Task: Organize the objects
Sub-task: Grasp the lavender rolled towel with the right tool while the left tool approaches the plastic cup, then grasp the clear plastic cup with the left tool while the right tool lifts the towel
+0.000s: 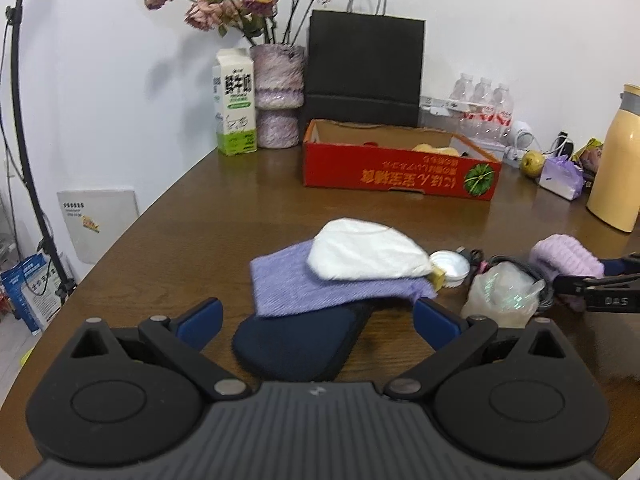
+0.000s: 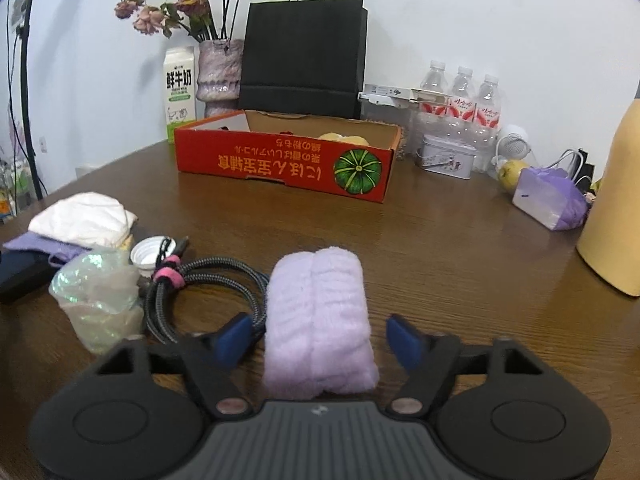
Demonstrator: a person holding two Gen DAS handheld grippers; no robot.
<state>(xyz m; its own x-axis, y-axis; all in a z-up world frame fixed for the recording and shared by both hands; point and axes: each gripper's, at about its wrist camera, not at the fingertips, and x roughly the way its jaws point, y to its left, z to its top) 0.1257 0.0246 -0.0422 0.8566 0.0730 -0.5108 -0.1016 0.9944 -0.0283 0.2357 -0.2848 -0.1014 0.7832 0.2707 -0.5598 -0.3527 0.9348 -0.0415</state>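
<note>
A stack lies in front of my left gripper (image 1: pixel 318 320): a dark navy pouch (image 1: pixel 296 344), a purple cloth (image 1: pixel 320 284) on it, and a white pouch (image 1: pixel 364 256) on top. The left jaws are open around the navy pouch's near end. My right gripper (image 2: pixel 320 338) is open, its jaws either side of a rolled lilac towel (image 2: pixel 318 320), apart from it. The towel (image 1: pixel 564 260) and the right gripper (image 1: pixel 600 288) also show in the left wrist view. A red cardboard box (image 2: pixel 280 168) stands further back.
Between the stack and the towel lie a white bottle cap (image 2: pixel 150 252), a crumpled clear bag (image 2: pixel 100 296) and a coiled braided cable (image 2: pixel 208 284). At the back stand a milk carton (image 1: pixel 236 108), a vase (image 1: pixel 278 96), a black paper bag (image 1: pixel 364 68) and water bottles (image 2: pixel 460 108). A yellow flask (image 1: pixel 616 168) stands at right.
</note>
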